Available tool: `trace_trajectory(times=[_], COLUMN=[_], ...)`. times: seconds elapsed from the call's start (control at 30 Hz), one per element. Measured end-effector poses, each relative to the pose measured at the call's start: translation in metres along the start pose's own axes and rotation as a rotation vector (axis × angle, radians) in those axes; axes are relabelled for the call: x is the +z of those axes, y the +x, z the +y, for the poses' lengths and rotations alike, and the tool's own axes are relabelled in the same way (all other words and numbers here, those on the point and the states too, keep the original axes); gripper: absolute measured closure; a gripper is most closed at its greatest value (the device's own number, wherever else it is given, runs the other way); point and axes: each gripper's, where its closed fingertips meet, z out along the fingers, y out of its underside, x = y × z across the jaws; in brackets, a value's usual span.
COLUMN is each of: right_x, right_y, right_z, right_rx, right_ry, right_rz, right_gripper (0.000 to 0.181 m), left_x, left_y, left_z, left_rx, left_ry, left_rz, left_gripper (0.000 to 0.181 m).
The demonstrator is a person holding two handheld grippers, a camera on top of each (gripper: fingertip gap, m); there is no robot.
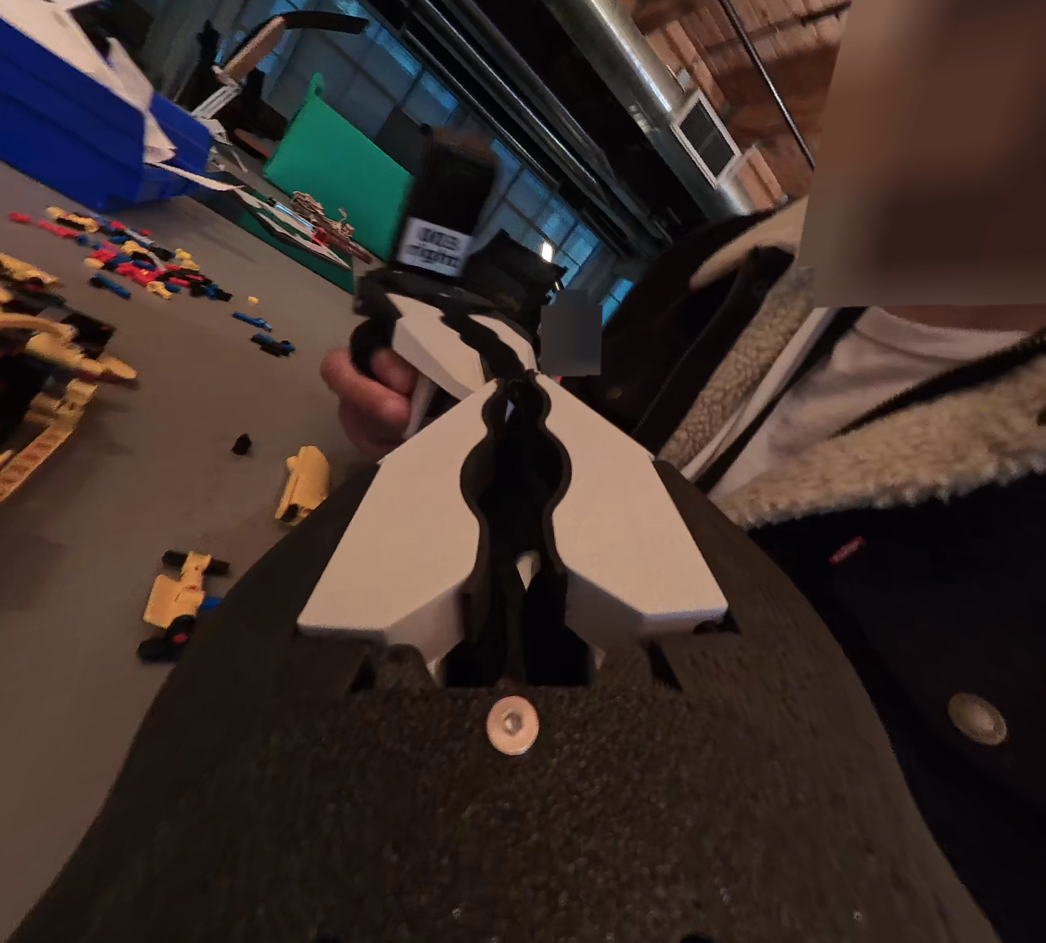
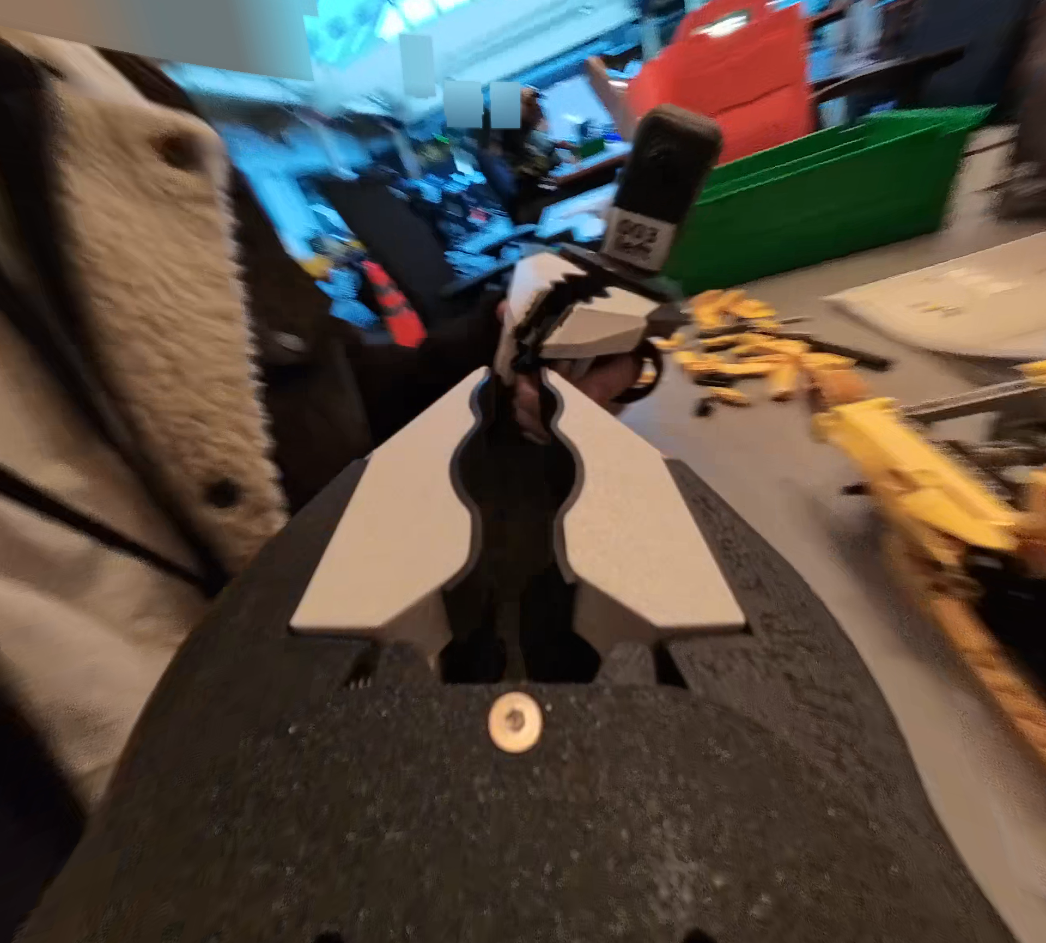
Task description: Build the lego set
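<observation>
Grippers tip to tip above the table, my left [image 1: 512,386] and right [image 2: 518,378] both pinched together on a small dark piece [image 1: 516,395].
Piece likely light, stiff, slippery: I'd grip its flat sides.

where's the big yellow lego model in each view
Left wrist view: yellow lego model at the far left edge, mostly cut off, on the grey table.
Right wrist view: the model at the right, blurred.
Shared landmark: the grey table with loose lego pieces.
</observation>
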Motion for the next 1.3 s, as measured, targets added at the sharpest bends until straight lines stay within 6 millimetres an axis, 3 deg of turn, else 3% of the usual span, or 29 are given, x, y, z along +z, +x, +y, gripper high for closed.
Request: trace_trajectory(times=[0.07, 0.17, 0.33, 0.77, 0.9, 1.0, 1.07, 1.3], right_x=[-0.003, -0.006, -0.005, -0.001, -0.002, -0.009, -0.017, -0.01], right_y=[-0.014, -0.023, -0.017, -0.025, -0.009, 0.024, 0.037, 0.036], right_z=[-0.001, -0.003, 0.007, 0.021, 0.017, 0.003, -0.005, 0.001], right_rx=[0.117, 0.166, 0.188, 0.187, 0.235, 0.406, 0.518, 0.42], right_ry=[0.01, 0.022, -0.029, -0.112, -0.078, 0.075, 0.182, 0.121], right_rz=[-0.149, -0.214, -0.18, -0.211, -0.146, -0.043, -0.034, 0.018], right_gripper=[0.168, 0.172, 0.171, 0.178, 0.179, 0.179, 0.179, 0.179], left_x=[0.003, 0.006, 0.007, 0.011, 0.01, 0.0, -0.002, -0.001], left_y=[0.011, 0.02, 0.016, 0.011, -0.004, -0.031, -0.038, -0.038], left_z=[0.004, 0.01, 0.016, 0.032, 0.02, 0.0, -0.001, -0.004], left_rx=[0.072, 0.155, 0.223, 0.301, 0.316, 0.409, 0.474, 0.384], left_ry=[-0.027, -0.061, -0.102, -0.194, -0.133, -0.065, -0.071, -0.044], left_rz=[0.028, 0.044, -0.001, -0.043, -0.14, -0.347, -0.42, -0.388], left_gripper=[0.176, 0.176, 0.175, 0.175, 0.175, 0.172, 0.173, 0.172])
